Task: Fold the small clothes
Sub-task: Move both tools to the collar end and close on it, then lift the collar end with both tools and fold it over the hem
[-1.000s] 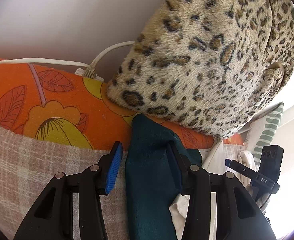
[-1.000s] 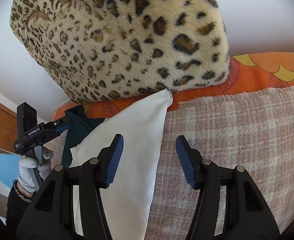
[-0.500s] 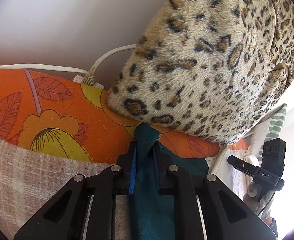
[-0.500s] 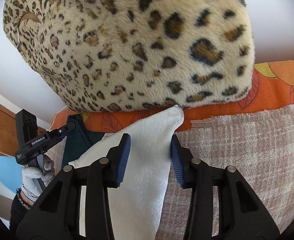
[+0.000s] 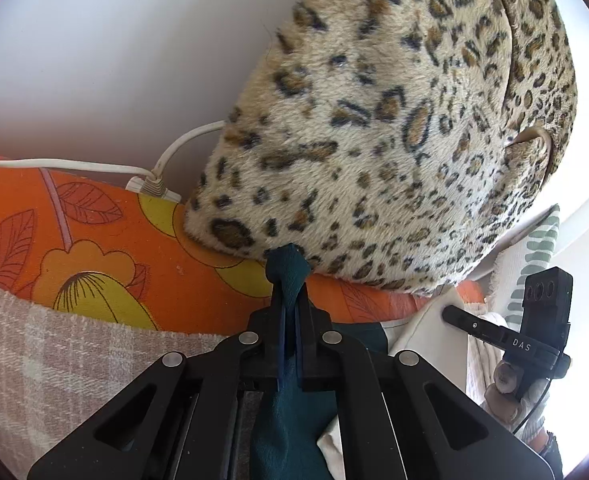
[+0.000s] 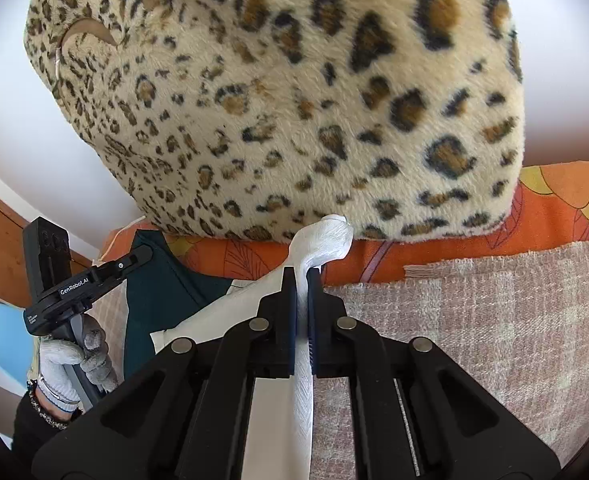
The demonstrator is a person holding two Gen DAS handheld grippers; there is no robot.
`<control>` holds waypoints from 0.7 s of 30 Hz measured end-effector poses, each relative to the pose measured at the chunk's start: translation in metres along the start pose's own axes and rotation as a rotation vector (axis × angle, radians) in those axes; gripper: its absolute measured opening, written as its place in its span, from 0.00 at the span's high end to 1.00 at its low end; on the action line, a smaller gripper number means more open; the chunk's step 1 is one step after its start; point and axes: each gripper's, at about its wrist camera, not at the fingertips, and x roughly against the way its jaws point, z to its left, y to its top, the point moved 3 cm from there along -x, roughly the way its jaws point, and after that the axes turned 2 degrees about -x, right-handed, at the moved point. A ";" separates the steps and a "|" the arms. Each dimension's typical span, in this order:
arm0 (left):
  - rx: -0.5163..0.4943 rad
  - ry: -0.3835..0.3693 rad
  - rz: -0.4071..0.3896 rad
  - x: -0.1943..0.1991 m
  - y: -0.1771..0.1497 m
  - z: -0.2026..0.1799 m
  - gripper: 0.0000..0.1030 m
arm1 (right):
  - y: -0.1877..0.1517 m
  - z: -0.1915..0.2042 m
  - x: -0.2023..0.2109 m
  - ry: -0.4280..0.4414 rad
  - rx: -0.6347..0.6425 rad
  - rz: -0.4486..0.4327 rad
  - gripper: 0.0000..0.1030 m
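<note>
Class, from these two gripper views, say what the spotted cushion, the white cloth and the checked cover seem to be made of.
Leopard-spotted cushion: short plush fake fur, likely synthetic; fuzzy matt pile.
White cloth pinched in the right gripper: thin woven fabric, faint herringbone ribs, slight sheen.
Beige checked cover: coarse, looped weave, perhaps chenille or cotton.

A corner of the white cloth (image 6: 326, 240) is pinched between the closed jaws of the right gripper (image 6: 302, 280), just under the leopard cushion (image 6: 286, 100). The teal cloth (image 6: 154, 280) is seen at left, beside the left gripper (image 6: 144, 254), held in a gloved hand (image 6: 78, 356). A checked blanket (image 6: 474, 320) lies underneath.
</note>
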 end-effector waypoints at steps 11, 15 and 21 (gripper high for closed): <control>-0.034 -0.097 -0.031 0.044 -0.004 -0.037 0.99 | 0.000 0.038 0.049 0.057 0.040 -0.044 0.95; -0.067 -0.121 -0.036 0.064 -0.012 -0.056 0.99 | -0.006 0.052 0.069 0.078 0.055 -0.059 0.95; -0.095 -0.152 -0.043 0.097 -0.032 -0.083 0.99 | -0.022 0.064 0.109 0.094 0.085 -0.095 0.95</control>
